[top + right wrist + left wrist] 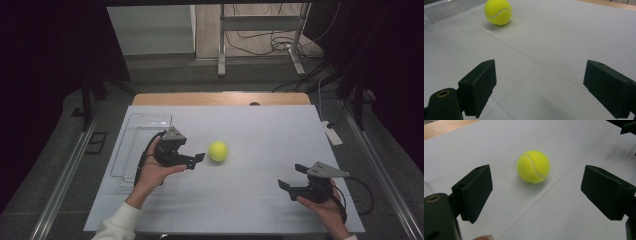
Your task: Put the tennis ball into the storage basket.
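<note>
Tray [131, 150] sits behind left claw [196, 161], ball [218, 151] unobstructed.

We see the tennis ball [218, 151], bright yellow-green with a pale curved seam, fuzzy and whole, resting on the white sheet near the table's middle, untouched

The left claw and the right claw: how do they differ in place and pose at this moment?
The left claw is close to the tennis ball and points at it; the right claw is far from it, near the table's right front. The left claw is beside the clear tray; the right claw is not. Both are open, empty, and held in a hand.
</note>
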Motion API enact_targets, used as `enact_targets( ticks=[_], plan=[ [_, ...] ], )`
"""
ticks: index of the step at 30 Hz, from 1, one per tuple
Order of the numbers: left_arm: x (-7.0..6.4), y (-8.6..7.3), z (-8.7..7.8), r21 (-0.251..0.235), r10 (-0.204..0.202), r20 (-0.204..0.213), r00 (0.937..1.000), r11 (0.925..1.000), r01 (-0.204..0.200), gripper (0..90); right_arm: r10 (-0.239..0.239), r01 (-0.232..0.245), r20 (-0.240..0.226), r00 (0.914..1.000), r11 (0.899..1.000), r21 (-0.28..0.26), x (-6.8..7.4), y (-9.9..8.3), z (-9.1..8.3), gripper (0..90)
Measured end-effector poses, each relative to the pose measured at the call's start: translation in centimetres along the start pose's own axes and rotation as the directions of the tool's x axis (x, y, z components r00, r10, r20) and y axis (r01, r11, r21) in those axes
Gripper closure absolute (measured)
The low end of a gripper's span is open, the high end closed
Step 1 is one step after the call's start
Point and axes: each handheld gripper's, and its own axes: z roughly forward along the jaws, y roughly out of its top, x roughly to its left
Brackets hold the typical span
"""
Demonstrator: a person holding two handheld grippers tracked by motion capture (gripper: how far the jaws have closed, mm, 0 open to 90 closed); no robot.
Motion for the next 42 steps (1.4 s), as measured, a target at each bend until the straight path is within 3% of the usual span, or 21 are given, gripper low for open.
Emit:
enact_targets(
  ticks=[42],
  plan=[
    [1.0, 2.3, 3.3, 0.043, -0.011, 0.045, 0.9989, 0.9990, 0.009, 9.9, 0.005, -0.005, 0.005, 1.0000, 1.000, 0.004, -0.2, -0.1, 0.0, 11.8]
  ],
)
